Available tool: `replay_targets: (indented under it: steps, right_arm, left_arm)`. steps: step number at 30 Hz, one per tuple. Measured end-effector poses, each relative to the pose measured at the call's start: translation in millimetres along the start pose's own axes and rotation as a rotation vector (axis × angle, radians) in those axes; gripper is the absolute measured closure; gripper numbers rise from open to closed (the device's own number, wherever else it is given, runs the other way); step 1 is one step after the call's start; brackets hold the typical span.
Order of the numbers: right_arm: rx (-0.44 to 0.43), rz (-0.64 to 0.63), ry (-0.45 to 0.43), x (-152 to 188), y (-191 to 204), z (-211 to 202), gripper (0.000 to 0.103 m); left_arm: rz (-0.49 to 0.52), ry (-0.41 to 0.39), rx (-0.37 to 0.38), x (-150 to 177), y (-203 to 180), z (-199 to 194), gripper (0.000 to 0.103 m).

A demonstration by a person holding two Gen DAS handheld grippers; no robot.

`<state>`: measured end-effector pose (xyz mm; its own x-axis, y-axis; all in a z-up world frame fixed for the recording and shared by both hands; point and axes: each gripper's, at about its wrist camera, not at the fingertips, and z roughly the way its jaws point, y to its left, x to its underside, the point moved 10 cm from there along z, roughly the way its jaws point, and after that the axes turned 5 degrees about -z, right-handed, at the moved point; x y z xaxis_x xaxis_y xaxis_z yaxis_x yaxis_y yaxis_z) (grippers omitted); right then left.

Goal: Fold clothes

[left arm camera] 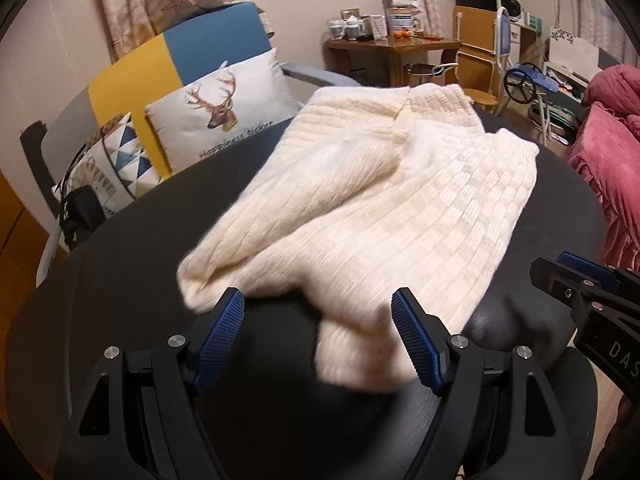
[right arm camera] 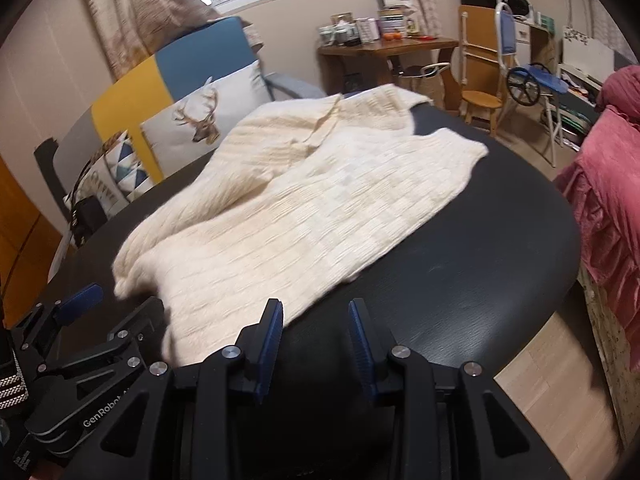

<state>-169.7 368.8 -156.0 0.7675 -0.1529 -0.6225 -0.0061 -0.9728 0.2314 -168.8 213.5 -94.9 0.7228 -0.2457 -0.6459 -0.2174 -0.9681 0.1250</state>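
Cream knit sweater (left arm camera: 360,208) lay partly folded across the middle of the black tabletop (left arm camera: 120,272), one fold reaching the near edge, far part hanging toward the far edge by the deer cushion (left arm camera: 224,112). Left gripper (left arm camera: 318,340) had its jaws wide apart over the sweater's near fold, gripping nothing. Right gripper (right arm camera: 316,340) had its jaws part-way apart over bare tabletop just beside the sweater's near-right edge, nothing between them.
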Motion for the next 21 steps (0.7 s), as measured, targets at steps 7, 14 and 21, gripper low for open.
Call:
replay_targets:
  steps: [7, 14, 21]
  right_arm:
    - [0.013, 0.042, 0.001, -6.4, -20.0, 6.5, 0.069]
    - [0.015, 0.078, -0.008, -9.0, -34.0, 9.4, 0.069]
    - [0.018, 0.118, -0.002, -5.9, -49.4, 13.2, 0.069]
  left_arm:
    - [0.066, 0.015, 0.029, -21.5, -24.5, 36.6, 0.024]
    - [0.137, 0.012, 0.01, -31.8, -36.7, 76.2, 0.024]
    - [0.153, 0.03, -0.034, -33.6, -39.8, 100.9, 0.024]
